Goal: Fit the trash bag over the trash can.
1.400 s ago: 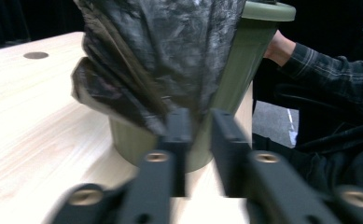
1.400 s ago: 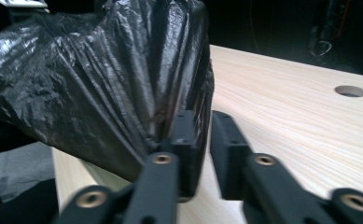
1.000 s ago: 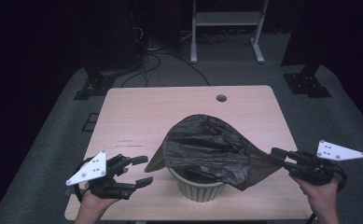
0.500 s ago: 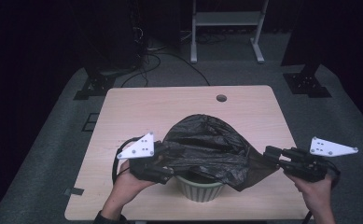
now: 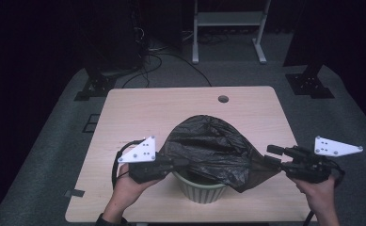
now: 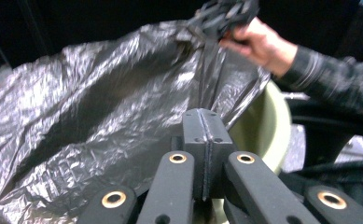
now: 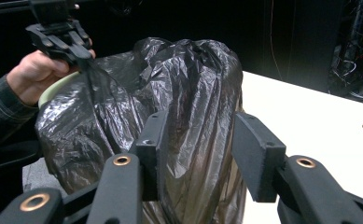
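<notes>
left hand-held gripper [image 5: 183, 163] at 9 o'clock of green bin [image 5: 202, 190], pinched tight on black bag [image 5: 209, 148]. right hand-held gripper [image 5: 271, 157] at 3 o'clock, jaws just opening, apart, bag between.

One black plastic bin bag [image 5: 209, 148] drapes over one pale green bin [image 5: 202, 188] on one wooden table [image 5: 138, 113], which has one round cable hole [image 5: 223, 99]. Two hand-held grippers work there: the left gripper [image 5: 178, 163] and the right gripper [image 5: 270, 157].
</notes>
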### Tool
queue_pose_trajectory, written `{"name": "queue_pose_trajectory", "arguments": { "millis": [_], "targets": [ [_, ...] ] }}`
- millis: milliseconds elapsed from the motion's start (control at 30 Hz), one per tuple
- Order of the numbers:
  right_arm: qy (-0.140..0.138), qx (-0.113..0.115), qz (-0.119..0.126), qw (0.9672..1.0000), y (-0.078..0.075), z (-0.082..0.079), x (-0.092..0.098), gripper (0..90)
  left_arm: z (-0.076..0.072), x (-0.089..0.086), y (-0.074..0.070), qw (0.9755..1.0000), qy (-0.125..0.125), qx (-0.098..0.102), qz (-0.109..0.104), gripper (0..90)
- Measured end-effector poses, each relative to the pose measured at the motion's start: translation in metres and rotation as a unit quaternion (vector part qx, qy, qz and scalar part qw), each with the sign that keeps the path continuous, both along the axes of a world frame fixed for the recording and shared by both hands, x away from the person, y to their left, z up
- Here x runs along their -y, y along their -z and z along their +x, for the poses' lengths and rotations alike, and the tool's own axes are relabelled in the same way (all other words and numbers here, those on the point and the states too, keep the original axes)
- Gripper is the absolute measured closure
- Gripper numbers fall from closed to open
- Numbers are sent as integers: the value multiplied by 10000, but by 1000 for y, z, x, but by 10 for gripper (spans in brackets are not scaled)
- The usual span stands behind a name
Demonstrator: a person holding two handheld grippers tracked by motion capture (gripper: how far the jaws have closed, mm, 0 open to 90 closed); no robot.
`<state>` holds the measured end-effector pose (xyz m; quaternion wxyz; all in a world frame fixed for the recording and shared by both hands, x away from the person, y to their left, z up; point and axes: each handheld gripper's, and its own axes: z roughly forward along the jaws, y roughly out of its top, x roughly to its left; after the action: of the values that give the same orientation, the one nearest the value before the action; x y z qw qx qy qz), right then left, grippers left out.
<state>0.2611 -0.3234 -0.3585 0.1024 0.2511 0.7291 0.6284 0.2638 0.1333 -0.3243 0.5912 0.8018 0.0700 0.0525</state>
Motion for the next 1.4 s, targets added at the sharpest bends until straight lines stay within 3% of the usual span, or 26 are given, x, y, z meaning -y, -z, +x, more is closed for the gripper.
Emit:
{"name": "queue_pose_trajectory", "arguments": {
  "millis": [133, 267, 433, 500, 667, 767, 800, 1000, 1400],
  "targets": [
    [-69, -26, 3, 10000, 0, -1, -2, 557, -11, -12, -2, 9993, 240, -159, -234, 898],
    [-179, -81, 32, 9998, 1, 0, -4, 519, -25, -26, 7, 9966, 475, -522, -415, 897],
    [-480, -116, 186, 9986, 5, -5, -7, 467, -32, -40, 28, 9953, 378, -792, -408, 897],
    [-666, -127, 195, 9975, 8, -7, -11, 458, -33, -41, 38, 9951, 330, -888, -282, 897],
    [-973, -170, -51, 9951, 15, -11, -29, 457, -27, -41, 57, 9949, 128, -999, -100, 897],
    [-990, -195, -233, 9946, 18, -8, -38, 541, -20, -41, 61, 9948, 32, -1015, -73, 897],
    [-1009, -228, -282, 9942, 19, -7, -40, 630, -18, -41, 61, 9948, 16, -1014, -81, 897],
    [-1073, -143, -486, 9929, 20, -5, -47, 900, -7, -43, 65, 9946, -109, -1027, -107, 897],
    [-888, -333, -805, 9922, 35, 1, -47, 900, 7, -49, 83, 9920, -331, -1215, -22, 897]
  ]
}}
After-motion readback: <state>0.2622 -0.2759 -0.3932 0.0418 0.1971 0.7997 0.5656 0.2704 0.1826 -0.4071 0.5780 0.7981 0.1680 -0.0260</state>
